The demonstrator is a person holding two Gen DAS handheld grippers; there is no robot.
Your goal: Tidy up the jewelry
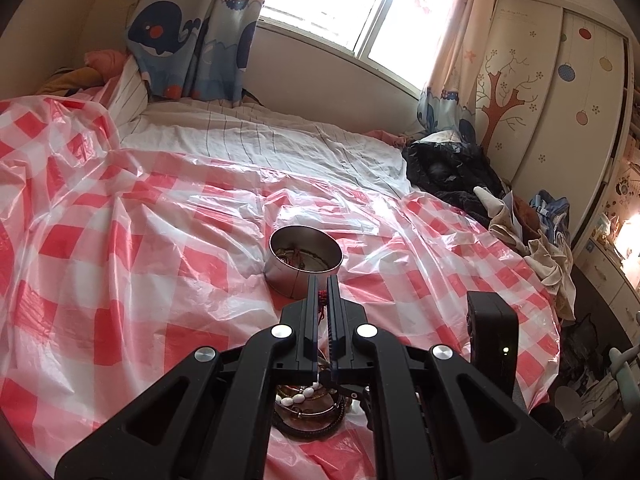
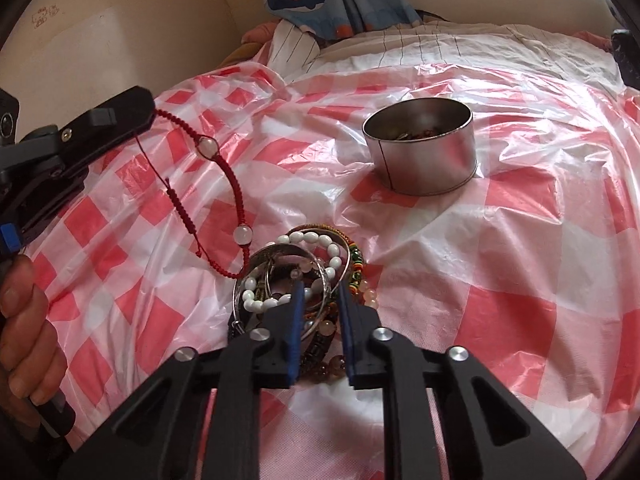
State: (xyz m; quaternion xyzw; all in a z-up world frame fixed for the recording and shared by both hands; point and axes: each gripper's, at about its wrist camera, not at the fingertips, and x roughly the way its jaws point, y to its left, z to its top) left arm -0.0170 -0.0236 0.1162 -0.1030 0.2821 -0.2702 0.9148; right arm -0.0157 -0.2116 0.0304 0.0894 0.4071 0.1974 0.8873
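Partly done, by the look of it: spread across the bed, a red-checked plastic sheet (image 2: 500,300), and on it at about one o'clock from the pile a round metal tin (image 2: 424,156) already holding a few pieces. Left to sort, a heap of bangles and bead bracelets (image 2: 296,276) at centre. Clamped in the closed left gripper (image 2: 150,114) at ten o'clock, a red cord bracelet (image 2: 208,184) dangling clear; set down into the heap, the right gripper (image 2: 320,300), narrowed around the bangles, firm hold uncertain.

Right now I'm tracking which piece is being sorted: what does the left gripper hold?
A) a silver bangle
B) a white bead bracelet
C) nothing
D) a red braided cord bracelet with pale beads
D: in the right wrist view the red cord bracelet hangs from the shut left gripper, clear of the jewelry pile on the checked sheet.
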